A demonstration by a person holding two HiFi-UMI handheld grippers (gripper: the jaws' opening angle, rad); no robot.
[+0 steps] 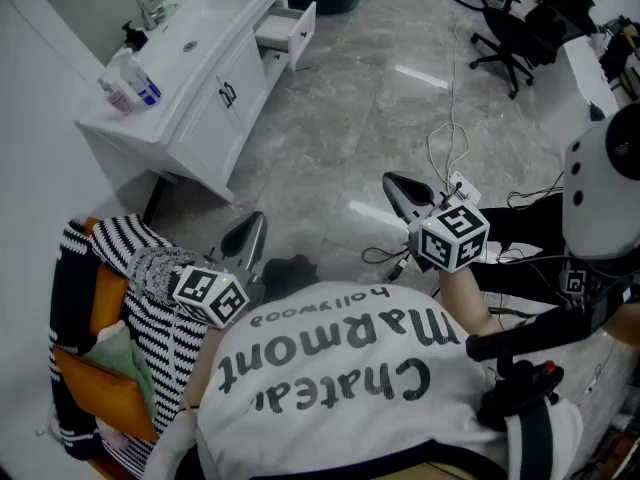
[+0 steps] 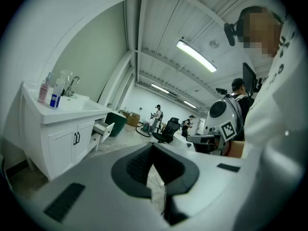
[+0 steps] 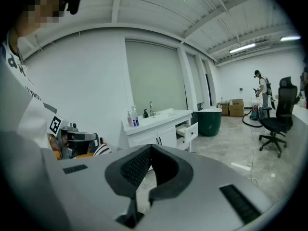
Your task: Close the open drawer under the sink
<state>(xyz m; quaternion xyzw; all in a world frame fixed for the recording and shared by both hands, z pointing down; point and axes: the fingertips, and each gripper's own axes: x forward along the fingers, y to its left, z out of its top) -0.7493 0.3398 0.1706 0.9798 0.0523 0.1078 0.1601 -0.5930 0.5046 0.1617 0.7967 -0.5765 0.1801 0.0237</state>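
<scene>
The drawer [image 1: 288, 30] sticks out at the far end of the sink cabinet [image 1: 205, 98]. The left hand-held gripper [image 1: 247, 240] and right hand-held gripper [image 1: 404, 192] are clenched and empty. A crooked push could jam it.

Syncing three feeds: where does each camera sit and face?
Head view: on the head, looking steeply down at the vanity; shirt, left gripper, right gripper show.
Left gripper view: on that gripper, facing the vanity; shut jaws show.
Right gripper view: on that gripper, facing likewise; shut jaws show.
All share the open drawer.
</scene>
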